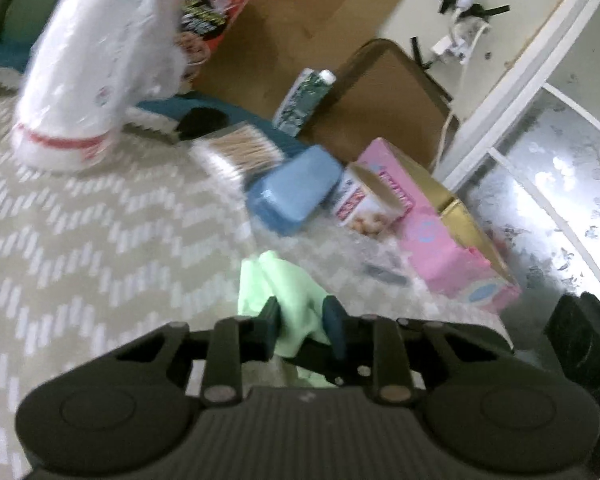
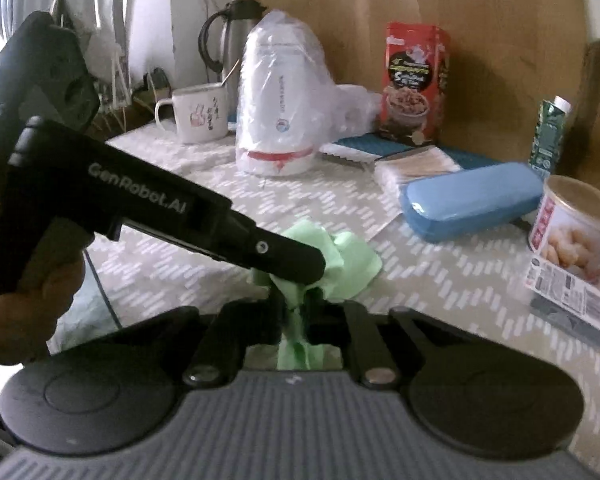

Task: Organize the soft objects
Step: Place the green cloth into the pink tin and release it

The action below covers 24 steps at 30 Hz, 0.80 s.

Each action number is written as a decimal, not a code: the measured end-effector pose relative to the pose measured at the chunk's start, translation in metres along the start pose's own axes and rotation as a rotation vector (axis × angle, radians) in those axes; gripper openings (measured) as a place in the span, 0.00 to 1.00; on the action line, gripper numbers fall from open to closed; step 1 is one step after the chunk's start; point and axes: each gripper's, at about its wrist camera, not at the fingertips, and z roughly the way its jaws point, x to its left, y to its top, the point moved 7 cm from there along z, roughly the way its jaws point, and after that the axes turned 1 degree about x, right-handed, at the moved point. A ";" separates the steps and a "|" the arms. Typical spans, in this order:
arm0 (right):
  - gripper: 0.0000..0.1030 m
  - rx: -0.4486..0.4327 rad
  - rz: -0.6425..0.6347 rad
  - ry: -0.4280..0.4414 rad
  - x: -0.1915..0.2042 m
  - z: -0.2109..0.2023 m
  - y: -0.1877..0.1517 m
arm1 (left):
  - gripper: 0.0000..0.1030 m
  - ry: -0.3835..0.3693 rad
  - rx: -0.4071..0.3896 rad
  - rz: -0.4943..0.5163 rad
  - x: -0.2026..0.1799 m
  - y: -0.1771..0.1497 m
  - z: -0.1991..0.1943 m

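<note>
item: green cloth (image 2: 348, 264), crumpled on tabletop (image 2: 440, 276); left gripper (image 1: 302, 316) and right gripper (image 2: 296, 312) jaws both clamped on it; advised pulling apart evenly to flatten.

cloth (image 2: 350, 264): the pale green you see
desk (image 1: 100, 240): beige, white chevron dashes
case (image 2: 472, 200): blue
box (image 1: 440, 248): pink
your tongs (image 1: 306, 320): black

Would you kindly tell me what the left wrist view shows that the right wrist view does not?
Only the left wrist view shows the pink box and a mirrored panel. Only the right wrist view shows the white mug, the kettle and the left claw from outside. Both show the green cloth pinched, the blue case and the snack can.
</note>
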 end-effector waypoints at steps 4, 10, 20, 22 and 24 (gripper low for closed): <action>0.09 -0.091 -0.018 -0.064 -0.009 -0.022 0.007 | 0.22 -0.027 -0.012 0.056 -0.030 0.017 0.010; 0.09 -0.197 0.058 -0.184 -0.053 -0.055 0.012 | 0.22 -0.073 0.013 0.192 -0.093 0.039 0.051; 0.09 -0.351 0.192 -0.428 -0.144 -0.122 0.010 | 0.22 -0.198 0.065 0.390 -0.208 0.062 0.135; 0.09 -0.369 0.223 -0.469 -0.161 -0.134 0.006 | 0.22 -0.201 0.077 0.416 -0.225 0.063 0.153; 0.09 -0.376 0.249 -0.498 -0.175 -0.141 0.001 | 0.22 -0.197 0.089 0.437 -0.237 0.063 0.171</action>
